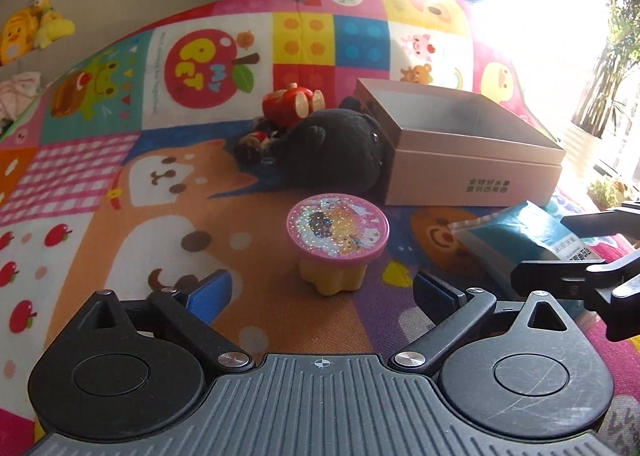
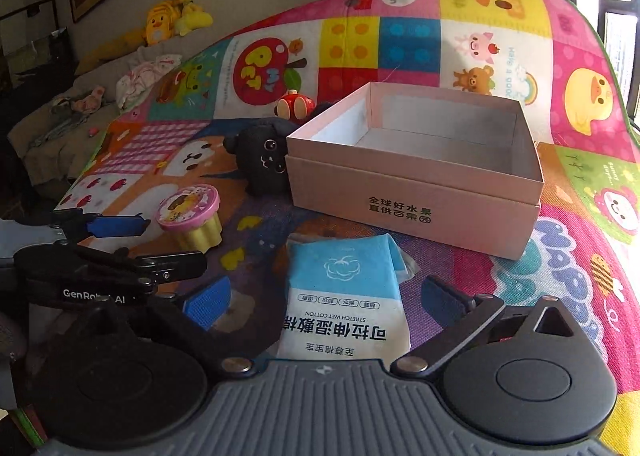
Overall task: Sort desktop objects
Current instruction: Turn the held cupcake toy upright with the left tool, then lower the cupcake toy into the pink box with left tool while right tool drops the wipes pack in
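Two grippers are in play, and I hold neither on anything yet. My left gripper (image 1: 322, 292) stands wide open, its blue pads either side of empty mat, aimed at the cup (image 1: 337, 246) with the pink glitter lid just ahead. My right gripper (image 2: 326, 302) is open too, its pads flanking the near end of the blue packet (image 2: 346, 292) without pressing on it. Both items lie on the mat (image 1: 160, 192) in front of the open box (image 2: 416, 184), which looks empty; a black plush (image 2: 266, 162) leans against its left wall and a red toy (image 2: 294, 102) sits behind that. For the packet, I judge the step as: lower the right pads to mat level, centre them across the width, and close only until the film buckles slightly, since a flat soft pack can slide out. Lift clear of the near box wall before moving over the opening. For the cup, grip the yellow fluted base rather than the overhanging lid, which may pop off. Keep the two tools well apart, as the left fingers already cross the right camera's view.
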`<state>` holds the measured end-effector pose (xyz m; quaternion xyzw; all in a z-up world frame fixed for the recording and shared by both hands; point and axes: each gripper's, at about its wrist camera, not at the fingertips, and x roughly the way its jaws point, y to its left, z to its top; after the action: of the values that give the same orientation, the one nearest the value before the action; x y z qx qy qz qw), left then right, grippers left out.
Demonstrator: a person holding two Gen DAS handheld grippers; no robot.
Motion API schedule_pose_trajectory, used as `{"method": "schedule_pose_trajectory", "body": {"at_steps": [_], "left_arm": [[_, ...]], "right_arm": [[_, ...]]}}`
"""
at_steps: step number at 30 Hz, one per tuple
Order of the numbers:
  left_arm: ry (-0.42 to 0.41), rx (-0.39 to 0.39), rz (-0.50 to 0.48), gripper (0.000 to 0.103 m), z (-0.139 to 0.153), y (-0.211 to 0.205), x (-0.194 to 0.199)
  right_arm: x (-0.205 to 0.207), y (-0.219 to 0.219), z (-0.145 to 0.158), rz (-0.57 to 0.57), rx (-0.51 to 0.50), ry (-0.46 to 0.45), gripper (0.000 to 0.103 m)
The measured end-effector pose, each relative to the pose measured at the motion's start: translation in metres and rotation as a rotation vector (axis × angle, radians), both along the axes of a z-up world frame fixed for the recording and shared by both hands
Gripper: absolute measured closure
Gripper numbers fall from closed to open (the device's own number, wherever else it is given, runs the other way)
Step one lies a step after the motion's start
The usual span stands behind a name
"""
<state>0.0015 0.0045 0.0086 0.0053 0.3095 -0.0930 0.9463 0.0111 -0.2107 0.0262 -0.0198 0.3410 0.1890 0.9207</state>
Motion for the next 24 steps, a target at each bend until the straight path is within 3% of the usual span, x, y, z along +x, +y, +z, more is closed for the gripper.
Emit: {"method": "schedule_pose_trajectory", "body": {"at_steps": [3, 6, 11, 14, 16, 20, 24], "left_arm": [[-0.01, -0.01, 0.011, 0.003, 0.003, -0.001, 0.004], [-0.02, 0.009, 0.021, 0.003, 0.004, -0.007, 0.014], [0.004, 0.04, 0.005, 0.021, 0.002, -0.019, 0.031], [0.011, 0.061, 0.003, 0.027, 0.0, -0.023, 0.034], [0.015, 0.076, -0.002, 0.044, -0.001, -0.024, 0.033], [-0.005, 0.11, -0.038, 0.044, 0.002, -0.027, 0.019], [-0.021, 0.14, -0.134, 0.054, 0.01, -0.038, -0.007]], "right_arm": [[0.005, -0.003, -0.003, -0.01, -0.016, 0.033, 0.048], [0.001, -0.007, -0.001, -0.017, -0.034, 0.03, 0.049], [-0.01, -0.015, 0.003, -0.004, -0.078, 0.032, 0.049], [-0.016, -0.019, 0.005, 0.003, -0.093, 0.034, 0.049], [-0.021, -0.021, 0.007, 0.006, -0.097, 0.036, 0.049], [-0.03, -0.027, 0.011, 0.014, -0.108, 0.034, 0.049], [-0.039, -0.038, 0.02, 0.015, -0.106, 0.021, 0.05]]}}
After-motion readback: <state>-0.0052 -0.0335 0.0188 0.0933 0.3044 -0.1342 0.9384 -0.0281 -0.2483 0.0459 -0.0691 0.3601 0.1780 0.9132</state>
